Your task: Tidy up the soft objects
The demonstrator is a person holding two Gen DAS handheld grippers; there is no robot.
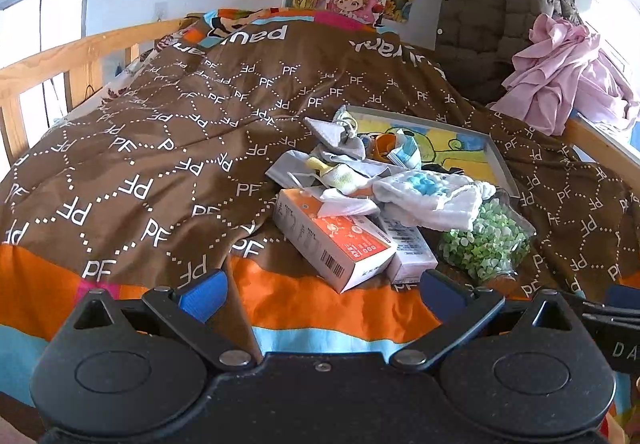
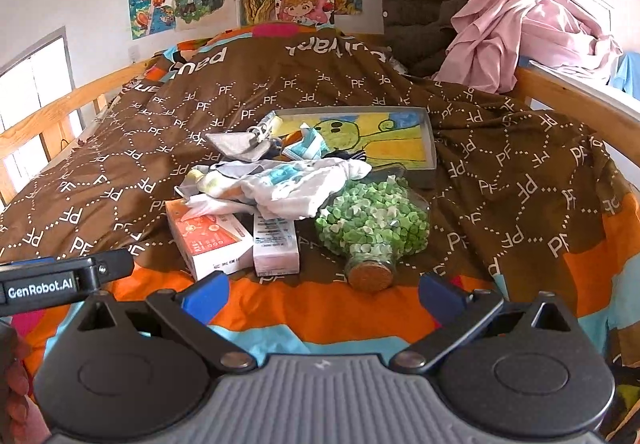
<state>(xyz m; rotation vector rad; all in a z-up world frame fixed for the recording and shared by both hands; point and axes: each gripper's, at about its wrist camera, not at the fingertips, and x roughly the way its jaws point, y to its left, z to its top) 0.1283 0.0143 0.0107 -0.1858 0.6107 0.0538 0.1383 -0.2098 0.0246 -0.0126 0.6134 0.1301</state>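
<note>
Both claws hang spread wide and hold nothing, near the foot of the bed [image 1: 120, 164]. The pile of soft cloths [image 2: 280, 184] lies ahead of the right claw [image 2: 324, 294] at about 11 o'clock, its long axis running 9 to 3 across the boxes [image 2: 216, 240]. From the left claw [image 1: 324, 290] it sits toward 1 o'clock. Which is nearer is hard to judge, perhaps the right.
</note>
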